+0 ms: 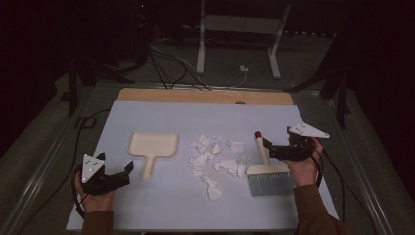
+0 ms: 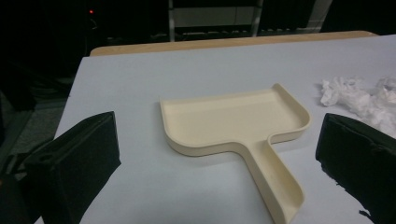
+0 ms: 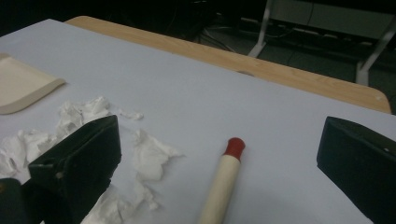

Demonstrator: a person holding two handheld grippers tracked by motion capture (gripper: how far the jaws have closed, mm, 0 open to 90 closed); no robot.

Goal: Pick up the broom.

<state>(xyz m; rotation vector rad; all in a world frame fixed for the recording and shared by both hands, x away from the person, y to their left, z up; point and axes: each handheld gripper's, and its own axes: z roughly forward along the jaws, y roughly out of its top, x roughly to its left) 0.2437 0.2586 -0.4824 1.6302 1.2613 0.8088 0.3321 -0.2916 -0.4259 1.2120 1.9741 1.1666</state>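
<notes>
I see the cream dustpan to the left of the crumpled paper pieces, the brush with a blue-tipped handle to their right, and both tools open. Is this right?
One detail is wrong: the brush handle tip is red, not blue, as the right gripper view shows. The dustpan does lie left of the crumpled paper pieces, and the left tool and right tool are both open.

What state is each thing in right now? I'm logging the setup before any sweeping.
Dustpan: flat on the table, empty, handle toward the person, not held.
Brush: lying flat, bristles toward the person, red-tipped handle pointing away, not gripped.
Paper scraps: crumpled, scattered between dustpan and brush.
Left gripper: jaws open, empty, near the dustpan's handle.
Right gripper: jaws open around the brush handle.
</notes>
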